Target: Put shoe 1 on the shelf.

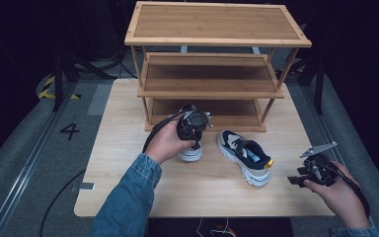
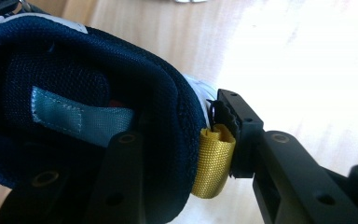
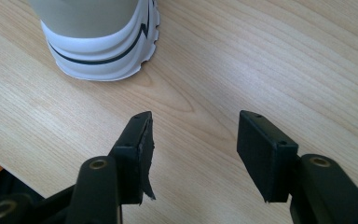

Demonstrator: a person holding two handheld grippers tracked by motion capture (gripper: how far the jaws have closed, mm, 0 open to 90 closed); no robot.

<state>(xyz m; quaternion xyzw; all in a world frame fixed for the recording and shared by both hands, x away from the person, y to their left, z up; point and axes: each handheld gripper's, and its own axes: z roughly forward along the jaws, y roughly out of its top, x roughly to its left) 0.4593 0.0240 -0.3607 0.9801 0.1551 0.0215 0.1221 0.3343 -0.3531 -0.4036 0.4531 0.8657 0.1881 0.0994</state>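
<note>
Two navy, white and beige sneakers stand on the wooden table (image 1: 128, 192). My left gripper (image 1: 192, 138) is shut on the heel of the left sneaker (image 1: 190, 152). In the left gripper view one jaw sits inside the navy collar (image 2: 98, 70) and the other presses the yellow heel tab (image 2: 212, 163) from outside, the gripper (image 2: 179, 130) clamping the heel rim. The right sneaker (image 1: 244, 155) lies free, its heel toward my right gripper (image 1: 296, 177). That gripper (image 3: 193, 135) is open over bare table, with the sneaker's white sole (image 3: 102, 51) ahead of it.
A three-tier wooden shoe rack (image 1: 212, 89) stands at the back of the table, its shelves bare. The table's front edge lies just below my right gripper. Grey floor with a painted number surrounds the table.
</note>
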